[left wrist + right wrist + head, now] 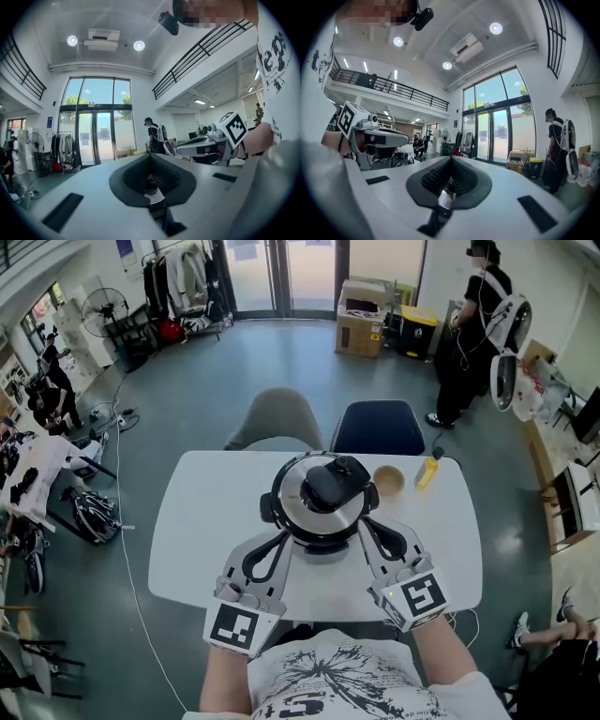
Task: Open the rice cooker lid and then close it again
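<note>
A rice cooker (pixel 314 507) with a steel lid and a black top handle (pixel 333 484) stands mid-table, its lid down. My left gripper (pixel 274 523) lies against the cooker's left side and my right gripper (pixel 368 521) against its right side, both pointing away from me. In the left gripper view the left gripper (pixel 151 187) has its jaws together, with only a sliver of shiny steel showing in the slit. The right gripper (pixel 449 186) looks the same in its own view, jaws together. Whether the tips touch the cooker's side handles I cannot tell.
On the white table (pixel 202 521), a small bowl (pixel 388 481) and a yellow bottle (pixel 427 472) sit right of the cooker. A grey chair (pixel 277 418) and a blue chair (pixel 379 427) stand behind it. A person (pixel 478 334) stands far right near boxes (pixel 361 315).
</note>
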`<state>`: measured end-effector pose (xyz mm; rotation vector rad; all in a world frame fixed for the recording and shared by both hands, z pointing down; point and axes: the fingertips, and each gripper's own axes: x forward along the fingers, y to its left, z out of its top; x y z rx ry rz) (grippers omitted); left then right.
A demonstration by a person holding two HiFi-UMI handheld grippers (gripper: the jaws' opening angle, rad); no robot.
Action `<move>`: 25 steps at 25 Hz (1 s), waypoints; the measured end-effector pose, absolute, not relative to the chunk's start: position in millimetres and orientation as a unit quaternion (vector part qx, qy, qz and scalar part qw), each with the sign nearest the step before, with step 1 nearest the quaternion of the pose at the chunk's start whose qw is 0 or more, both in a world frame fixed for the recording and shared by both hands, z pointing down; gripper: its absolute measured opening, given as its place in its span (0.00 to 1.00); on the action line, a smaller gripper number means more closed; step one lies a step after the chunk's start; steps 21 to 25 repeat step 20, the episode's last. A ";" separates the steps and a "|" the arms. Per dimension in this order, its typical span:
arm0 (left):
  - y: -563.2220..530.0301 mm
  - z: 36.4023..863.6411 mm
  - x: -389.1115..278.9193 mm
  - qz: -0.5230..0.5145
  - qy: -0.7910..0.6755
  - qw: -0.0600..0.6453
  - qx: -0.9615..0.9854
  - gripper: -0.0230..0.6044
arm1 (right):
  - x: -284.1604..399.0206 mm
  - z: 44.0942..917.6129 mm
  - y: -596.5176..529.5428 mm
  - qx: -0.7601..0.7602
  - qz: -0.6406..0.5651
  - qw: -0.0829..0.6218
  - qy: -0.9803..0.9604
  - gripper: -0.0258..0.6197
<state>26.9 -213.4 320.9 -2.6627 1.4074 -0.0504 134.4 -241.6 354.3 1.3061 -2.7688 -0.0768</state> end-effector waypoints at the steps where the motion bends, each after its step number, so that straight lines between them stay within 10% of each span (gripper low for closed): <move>1: -213.1 321.5 26.7 -0.018 0.466 0.064 -0.882 0.06 | 133.9 353.8 -241.1 0.427 -0.027 0.041 -0.903 0.06; 25: -217.2 328.7 7.1 -0.010 0.474 0.046 -0.879 0.06 | 123.5 355.6 -243.2 0.441 -0.042 0.035 -0.896 0.06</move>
